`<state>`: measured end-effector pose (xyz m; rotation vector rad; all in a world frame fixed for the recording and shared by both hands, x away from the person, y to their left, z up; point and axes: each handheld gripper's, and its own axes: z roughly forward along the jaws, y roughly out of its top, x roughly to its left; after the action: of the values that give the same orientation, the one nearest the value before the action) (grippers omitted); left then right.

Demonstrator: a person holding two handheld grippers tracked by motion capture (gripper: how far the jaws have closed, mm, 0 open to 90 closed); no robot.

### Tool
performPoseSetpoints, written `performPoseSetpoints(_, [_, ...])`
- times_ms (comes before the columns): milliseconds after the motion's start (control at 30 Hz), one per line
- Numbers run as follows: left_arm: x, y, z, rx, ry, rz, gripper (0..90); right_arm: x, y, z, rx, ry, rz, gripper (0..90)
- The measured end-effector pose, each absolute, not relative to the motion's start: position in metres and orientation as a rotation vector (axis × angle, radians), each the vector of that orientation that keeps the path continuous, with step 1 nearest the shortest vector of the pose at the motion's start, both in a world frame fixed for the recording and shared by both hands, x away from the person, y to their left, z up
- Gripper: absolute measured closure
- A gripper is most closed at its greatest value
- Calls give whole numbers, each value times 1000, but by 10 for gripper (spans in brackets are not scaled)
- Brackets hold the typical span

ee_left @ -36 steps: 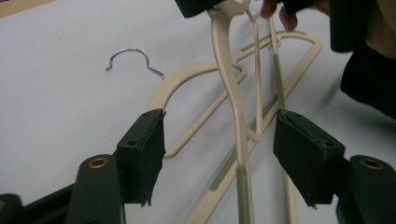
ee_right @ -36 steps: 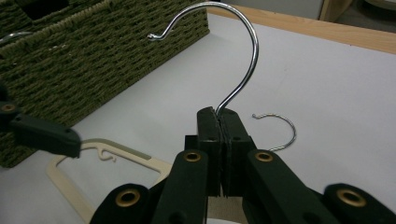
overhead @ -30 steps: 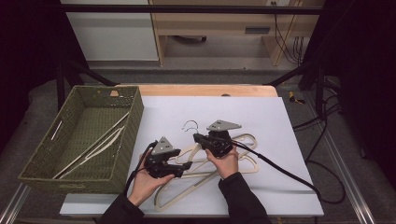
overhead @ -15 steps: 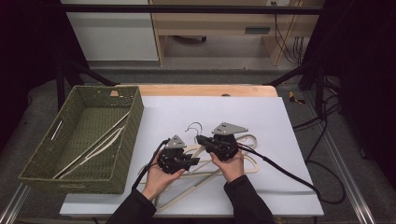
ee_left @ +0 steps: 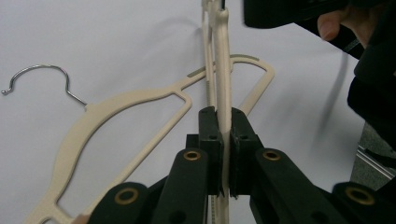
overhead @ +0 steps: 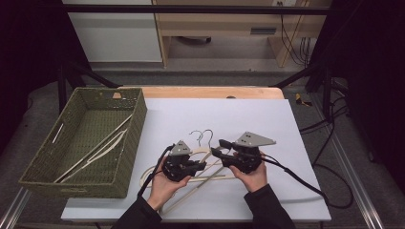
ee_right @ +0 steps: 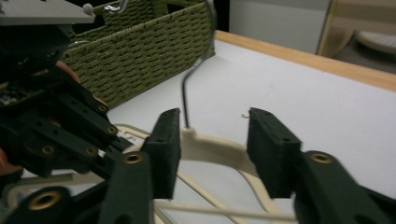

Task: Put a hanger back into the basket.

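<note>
lying on the white table: cream hangers; no writing legible. left gripper clenched on the hanger bar, edge-on. right gripper jaws just opened, straddling its neck, apparently not pressing. second hanger flat beside. basket at left holds more.

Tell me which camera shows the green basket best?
The high view: the whole basket shows, with pale hangers lying inside. The right gripper view catches just a woven wall. The left gripper view looks at the table instead.
</note>
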<state>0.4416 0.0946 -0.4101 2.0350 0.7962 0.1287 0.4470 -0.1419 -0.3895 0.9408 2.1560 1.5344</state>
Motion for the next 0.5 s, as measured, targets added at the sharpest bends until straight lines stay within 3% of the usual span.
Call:
performPoseSetpoints(67, [437, 95, -408, 2030, 783, 130, 860, 438, -159, -387, 922, 2117, 1551, 364])
performPoseSetpoints(233, [430, 100, -398, 2035, 754, 171, 860, 429, -183, -387, 938, 2091, 1510, 190])
performPoseSetpoints(367, [427, 109, -388, 2040, 726, 210, 860, 426, -197, -388, 955, 2063, 1503, 100])
performPoseSetpoints(500, [425, 116, -378, 2046, 710, 248, 860, 425, -207, -388, 994, 2047, 1500, 83])
